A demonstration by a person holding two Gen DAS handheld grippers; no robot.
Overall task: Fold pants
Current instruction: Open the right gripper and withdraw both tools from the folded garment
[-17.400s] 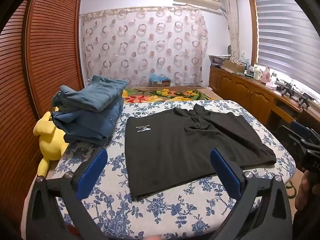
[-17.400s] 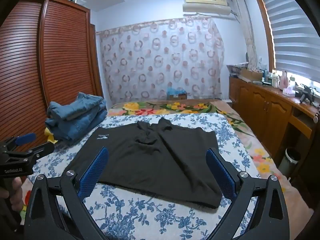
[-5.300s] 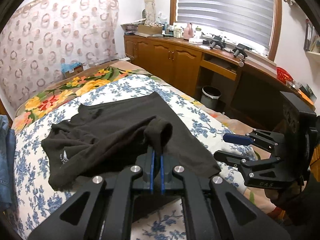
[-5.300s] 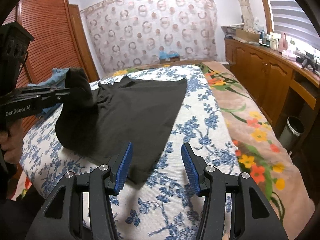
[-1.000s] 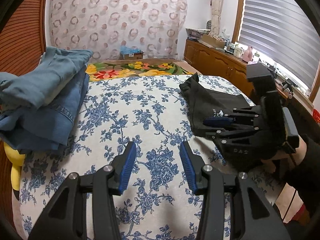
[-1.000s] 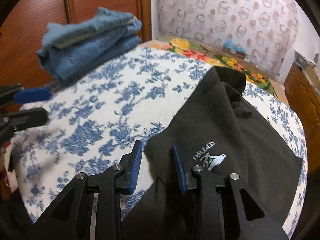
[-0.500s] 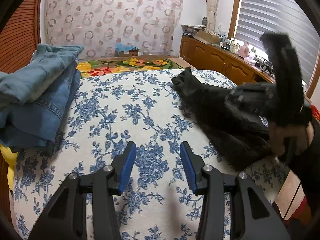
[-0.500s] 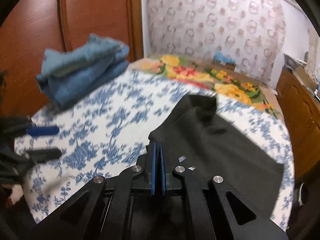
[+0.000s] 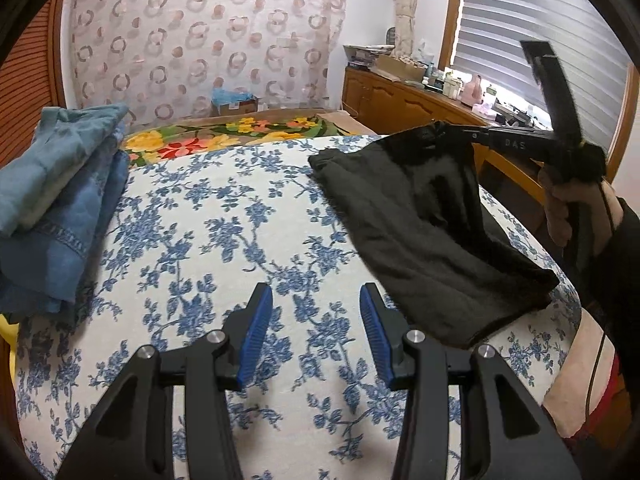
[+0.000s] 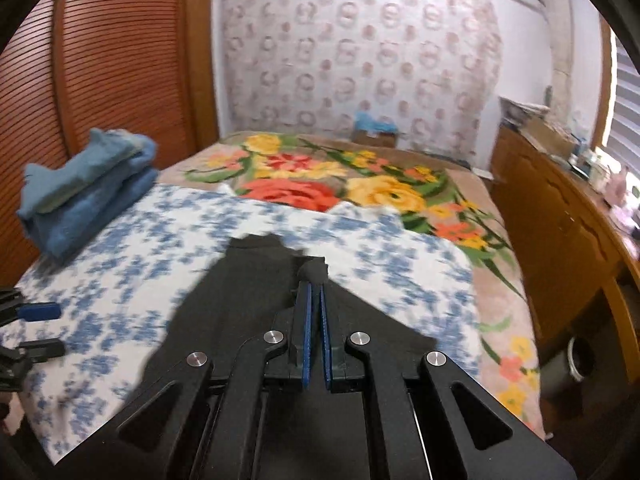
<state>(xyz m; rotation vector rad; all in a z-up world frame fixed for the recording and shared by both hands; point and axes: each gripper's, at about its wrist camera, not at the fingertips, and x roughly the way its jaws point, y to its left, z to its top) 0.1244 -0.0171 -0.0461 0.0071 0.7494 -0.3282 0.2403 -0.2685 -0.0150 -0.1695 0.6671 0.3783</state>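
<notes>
R gripper (image 10: pixel 314 280) clamped on an edge of the black pants (image 9: pixel 420 232) – fabric lifted at 2 o'clock, rest draped on the floral bedspread (image 9: pixel 208 216). L gripper (image 9: pixel 316 320) w/ jaws apart, nothing between – over the bedspread. Folded jeans (image 9: pixel 60 184) at 9 o'clock.

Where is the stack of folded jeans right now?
The jeans lie at the bed's left edge in both views, beside the wooden slatted doors, apart from the black pants.
</notes>
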